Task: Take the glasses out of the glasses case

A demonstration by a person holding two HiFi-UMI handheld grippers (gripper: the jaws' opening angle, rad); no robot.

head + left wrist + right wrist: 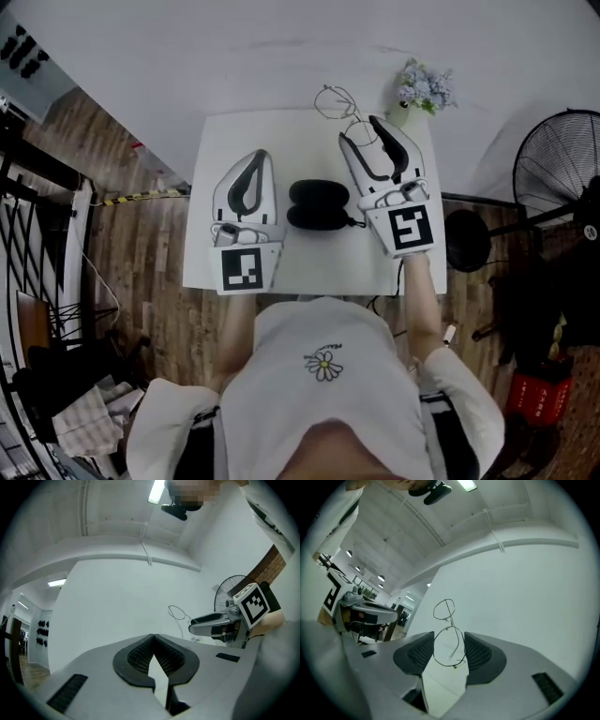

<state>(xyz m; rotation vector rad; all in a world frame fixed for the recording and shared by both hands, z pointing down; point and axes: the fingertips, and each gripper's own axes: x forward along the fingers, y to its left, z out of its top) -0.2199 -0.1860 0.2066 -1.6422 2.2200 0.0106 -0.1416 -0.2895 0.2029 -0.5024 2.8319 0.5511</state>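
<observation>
White right gripper with black ribbed pads: closed on one lens rim of the thin wire-framed glasses, held in the air above and beyond the case.
Left gripper, same make: tips together, nothing between them; left of the case.
Black oval glasses case: appears open, on the white table.
Step in hand: extraction judged essentially complete.
Next move: lower the glasses beside the case and release gently, since the thin frame could twist.

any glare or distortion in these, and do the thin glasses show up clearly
Left gripper view: fisheye bend, dark corners, a ceiling lamp glaring at top. Right gripper view: same bend, but the glasses read sharp against the white wall. Head view: evenly lit, the glasses only a faint wire outline.
</observation>
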